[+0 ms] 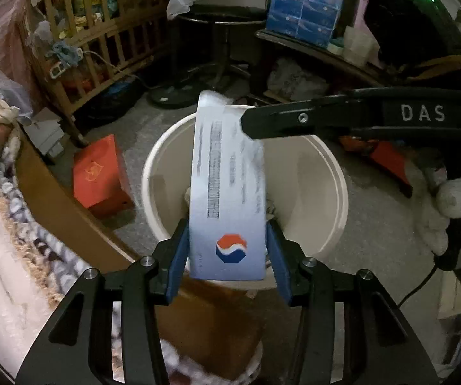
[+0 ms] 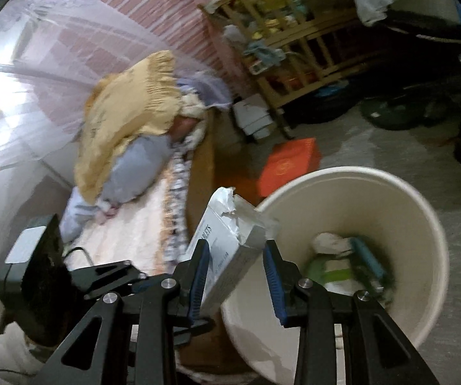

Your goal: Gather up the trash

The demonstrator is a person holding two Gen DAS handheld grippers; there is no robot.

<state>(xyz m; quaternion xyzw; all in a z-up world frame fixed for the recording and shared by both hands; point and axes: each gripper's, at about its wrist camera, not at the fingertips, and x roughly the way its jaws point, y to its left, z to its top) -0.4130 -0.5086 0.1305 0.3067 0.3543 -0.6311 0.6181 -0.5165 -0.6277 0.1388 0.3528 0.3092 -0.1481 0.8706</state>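
Holding a white medicine box between my left gripper's 2 blue pads, I am keeping it clamped at its lower end, right over the mouth of the cream trash bucket. My right gripper is reaching in from the side: in the left wrist view its black finger is lying against the box's upper right edge, and in its own view the box's torn top end is sitting between its blue pads, which are standing apart, not pressing the cardboard. Inside the bucket, crumpled white paper and green wrappers are lying at the bottom. An orange box is sitting on the floor beside the bucket.
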